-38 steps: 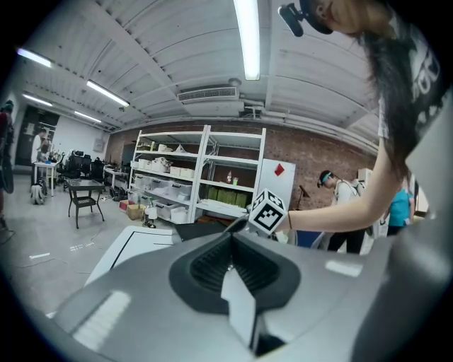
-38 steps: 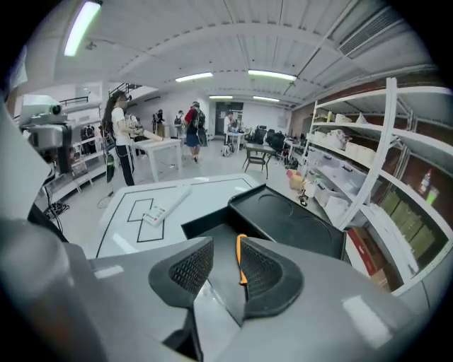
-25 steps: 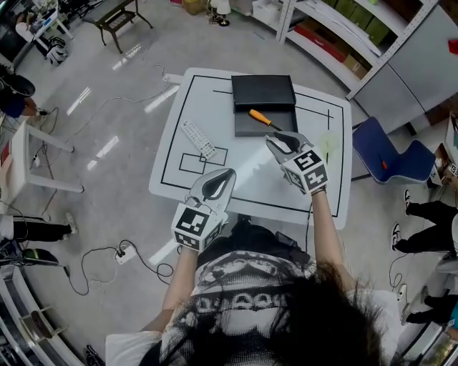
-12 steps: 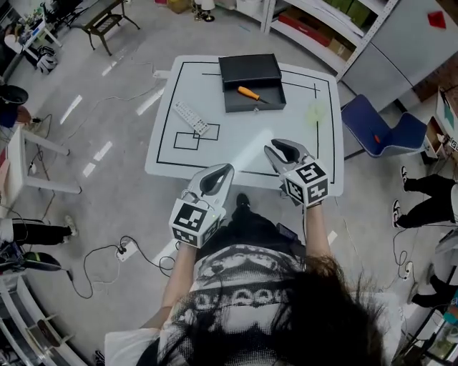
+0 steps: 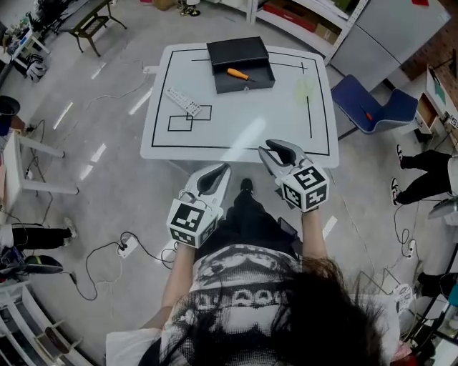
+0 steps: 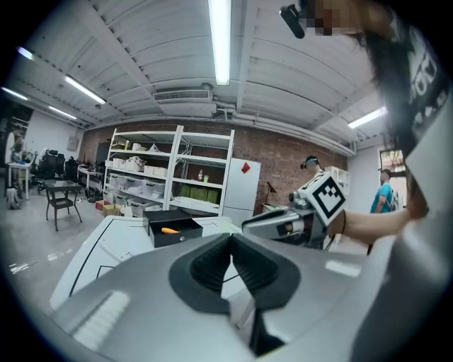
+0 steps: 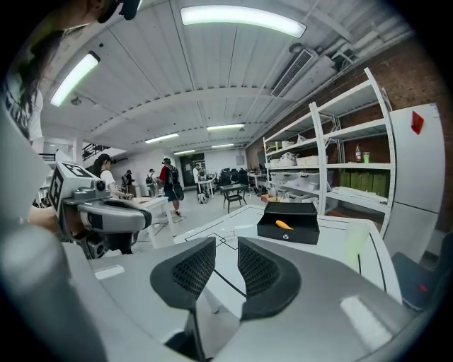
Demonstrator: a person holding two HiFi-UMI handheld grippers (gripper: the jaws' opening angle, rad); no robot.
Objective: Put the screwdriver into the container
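Note:
An orange-handled screwdriver lies inside the open black container at the far side of the white table. It also shows in the left gripper view, screwdriver in container, and in the right gripper view, screwdriver in container. Both grippers hang in the air on the near side of the table, over the floor. My left gripper is shut and empty. My right gripper is open, with nothing between its pads.
A grey remote control lies at the table's left beside a taped rectangle. A pale translucent object stands at the right. A blue chair and shelves are beyond the table. Cables lie on the floor at my left.
I have backed away from the table: both grippers went from above its near part to over the floor in front of it. The screwdriver stays in the container.

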